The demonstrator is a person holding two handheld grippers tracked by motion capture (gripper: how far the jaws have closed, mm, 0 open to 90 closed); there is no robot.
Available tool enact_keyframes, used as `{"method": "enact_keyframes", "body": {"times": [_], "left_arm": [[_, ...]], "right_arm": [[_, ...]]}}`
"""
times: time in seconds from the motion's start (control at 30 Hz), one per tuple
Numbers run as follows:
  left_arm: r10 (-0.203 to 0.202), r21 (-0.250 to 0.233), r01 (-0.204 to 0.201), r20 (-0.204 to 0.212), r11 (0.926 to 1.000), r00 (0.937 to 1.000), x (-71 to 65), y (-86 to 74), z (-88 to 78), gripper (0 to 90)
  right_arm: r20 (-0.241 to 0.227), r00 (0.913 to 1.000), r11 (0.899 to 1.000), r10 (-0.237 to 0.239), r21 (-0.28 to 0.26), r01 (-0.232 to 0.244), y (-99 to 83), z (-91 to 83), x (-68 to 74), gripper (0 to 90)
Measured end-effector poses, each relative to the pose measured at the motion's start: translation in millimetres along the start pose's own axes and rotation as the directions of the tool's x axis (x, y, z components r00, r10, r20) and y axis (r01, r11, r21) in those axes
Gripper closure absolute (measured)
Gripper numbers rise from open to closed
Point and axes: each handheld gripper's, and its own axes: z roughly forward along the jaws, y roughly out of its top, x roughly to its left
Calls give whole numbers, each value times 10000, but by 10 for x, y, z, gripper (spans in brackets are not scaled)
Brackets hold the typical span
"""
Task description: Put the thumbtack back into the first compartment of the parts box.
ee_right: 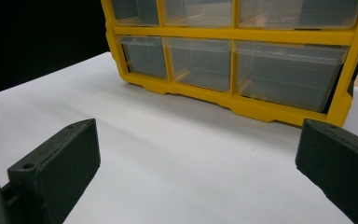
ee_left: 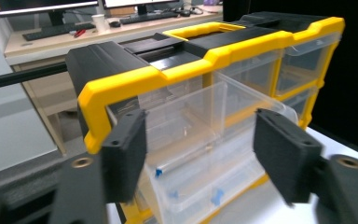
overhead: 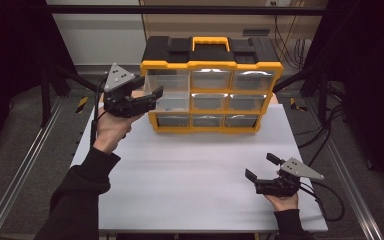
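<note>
Clear plastic drawer [ee_left: 200, 140] at the frame's upper left stood pulled out of the yellow-and-black organiser [overhead: 211, 85]; your left gripper [overhead: 152, 97] gaped empty, probably just letting go; your right gripper [overhead: 262, 167] lay open too.

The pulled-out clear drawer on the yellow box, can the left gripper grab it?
Probably yes. The left gripper is open right at the pulled-out drawer of the organizer, with nothing between them.

Open gripper [ee_right: 198, 168], white table [ee_right: 168, 154], yellow drawer organizer [ee_right: 242, 100]
</note>
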Motion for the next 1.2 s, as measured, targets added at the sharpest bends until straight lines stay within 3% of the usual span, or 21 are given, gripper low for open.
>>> {"method": "enact_keyframes", "body": {"times": [0.17, 0.23, 0.33, 0.5, 0.53, 0.67, 0.87, 1.2], "left_arm": [[60, -485, -46, 294, 9988, 9996, 30, -240, -210, 197], [249, -575, -228, 354, 9981, 9991, 38, -360, -299, 170], [214, -791, -171, 532, 9967, 9984, 63, -555, -405, 144], [-97, -719, 145, 659, 9973, 9978, 114, -898, -505, 86], [-100, -661, 140, 601, 9977, 9981, 127, -985, -524, 74], [-276, -598, 312, 592, 9977, 9979, 175, -1276, -565, 43], [-465, 8, 466, 606, 9989, 9971, 215, -1666, -555, 27], [-810, 361, 789, 608, 9962, 9949, 262, -1982, -528, 22]], "right_arm": [[0, 10000, 10000, -22, -30, 22, -1, -2, -2, 6], [26, 10000, 10000, 64, 23, -64, 1, -2, 2, 5], [32, 9999, 9999, -153, -24, 153, -8, 8, -9, 5], [50, 9999, 9999, -132, -28, 132, -9, 6, -6, 5], [34, 10000, 10000, 74, 44, -74, -5, -1, 6, 5], [72, 9999, 9999, -148, -23, 148, -11, 10, -6, 5], [87, 9999, 10000, -62, -15, 62, -11, 11, -3, 4], [123, 9999, 10000, 25, 82, -26, -12, 17, 1, 4]]}}
